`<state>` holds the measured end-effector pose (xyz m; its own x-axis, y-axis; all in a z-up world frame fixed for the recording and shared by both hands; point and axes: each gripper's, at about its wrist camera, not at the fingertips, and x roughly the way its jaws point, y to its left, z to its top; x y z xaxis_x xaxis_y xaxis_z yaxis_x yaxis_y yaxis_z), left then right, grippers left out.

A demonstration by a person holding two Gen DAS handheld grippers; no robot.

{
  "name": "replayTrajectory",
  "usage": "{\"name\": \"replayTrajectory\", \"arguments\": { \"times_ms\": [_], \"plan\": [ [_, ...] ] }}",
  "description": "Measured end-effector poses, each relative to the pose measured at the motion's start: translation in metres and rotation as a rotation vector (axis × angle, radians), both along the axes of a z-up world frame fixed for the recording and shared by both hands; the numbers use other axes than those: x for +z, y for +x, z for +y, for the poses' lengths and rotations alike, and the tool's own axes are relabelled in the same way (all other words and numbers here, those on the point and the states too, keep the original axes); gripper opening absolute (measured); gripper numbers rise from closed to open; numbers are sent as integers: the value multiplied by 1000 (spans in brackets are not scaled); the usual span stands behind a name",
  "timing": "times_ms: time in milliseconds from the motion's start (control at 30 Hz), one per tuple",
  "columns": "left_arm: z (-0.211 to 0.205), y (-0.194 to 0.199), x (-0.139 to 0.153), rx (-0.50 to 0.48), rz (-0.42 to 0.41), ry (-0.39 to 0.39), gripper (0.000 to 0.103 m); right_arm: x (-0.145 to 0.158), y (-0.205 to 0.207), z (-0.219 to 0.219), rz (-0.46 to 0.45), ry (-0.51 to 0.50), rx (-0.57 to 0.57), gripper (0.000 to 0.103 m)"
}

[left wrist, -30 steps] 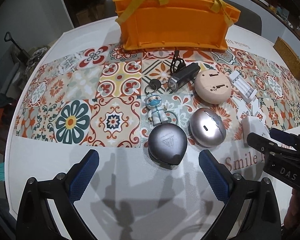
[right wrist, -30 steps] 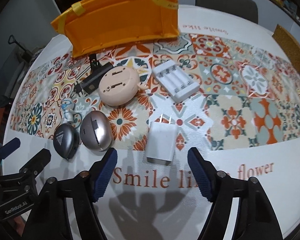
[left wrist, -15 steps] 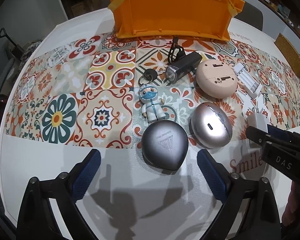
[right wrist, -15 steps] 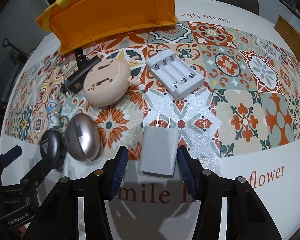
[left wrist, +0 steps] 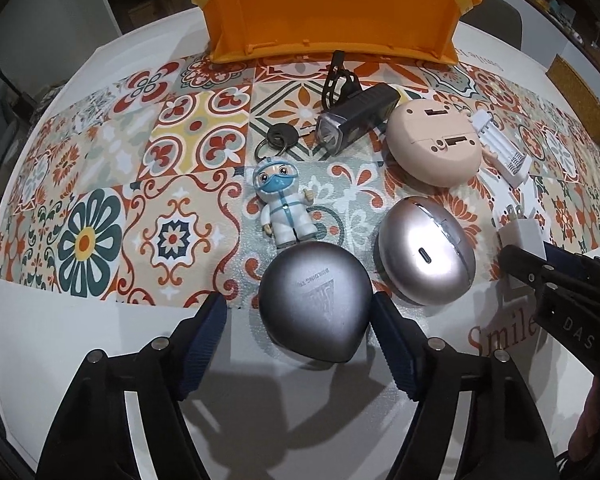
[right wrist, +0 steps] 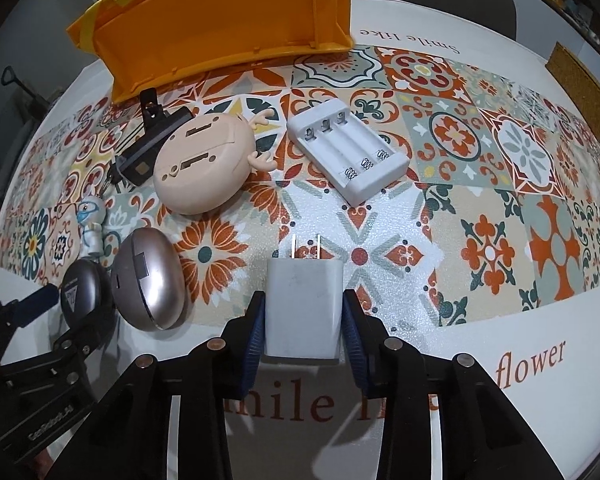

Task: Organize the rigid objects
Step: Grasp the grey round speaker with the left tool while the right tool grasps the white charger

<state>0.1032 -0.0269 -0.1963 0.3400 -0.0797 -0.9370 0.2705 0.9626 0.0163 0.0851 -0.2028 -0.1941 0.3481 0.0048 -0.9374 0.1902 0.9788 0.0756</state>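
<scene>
Nearby, tablecloth (right wrist: 480, 400) lettering reads "flower"; left tongs (right wrist: 56, 308) marked "GenRobot.AI".

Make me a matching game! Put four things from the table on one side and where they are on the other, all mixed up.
Things:
1. white charger plug
2. dark grey case
3. battery holder
4. little masked figure

Places:
A. between the left tool's fingers
B. just behind the dark grey case
C. between the right tool's fingers
D. lying empty, behind the plug

Pairs: 1-C, 2-A, 3-D, 4-B
</scene>
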Motion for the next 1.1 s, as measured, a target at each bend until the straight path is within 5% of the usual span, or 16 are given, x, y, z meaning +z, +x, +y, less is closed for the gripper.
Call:
{"name": "replayTrajectory", "arguments": {
  "times_ms": [233,700,1100],
  "plan": [
    [-5,1,-5,-11,-11,-26,55,0,-1,0,6,19,6,37],
    [3,-3,12,-7,-40,-52,55,16,-11,3,-19,47,14,37],
    [6,2,62,-17,-136,-87,55,66,-14,5,-125,69,24,37]
  ]
}}
